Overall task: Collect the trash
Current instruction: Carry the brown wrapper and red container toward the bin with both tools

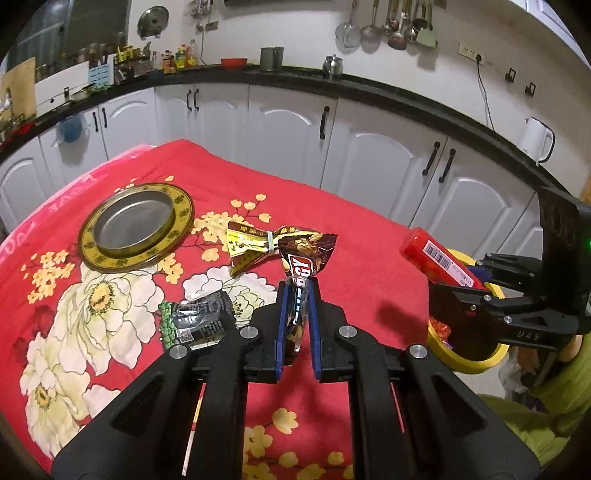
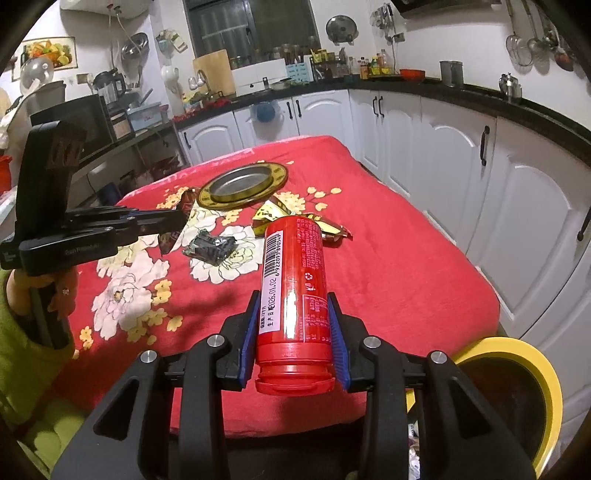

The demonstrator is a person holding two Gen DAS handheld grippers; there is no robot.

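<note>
Between the left tongs (image 1: 297, 291) a brown wrapper (image 1: 303, 258) is clamped above the red tabletop (image 1: 351, 229). A red bottle (image 2: 293, 291) is clamped in the right tongs (image 2: 295, 321), beside the yellow-rimmed bin (image 2: 550, 380).

White arched cabinets (image 1: 369, 155) under a black countertop (image 1: 388, 94), utensils (image 1: 391, 26) hanging on the white wall.

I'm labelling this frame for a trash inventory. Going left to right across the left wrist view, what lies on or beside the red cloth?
Gold-rimmed tin lid → crumpled black wrapper → tied gold wrapper → brown snack wrapper, pinched in the left tool → red canister, held by the right tool.
</note>
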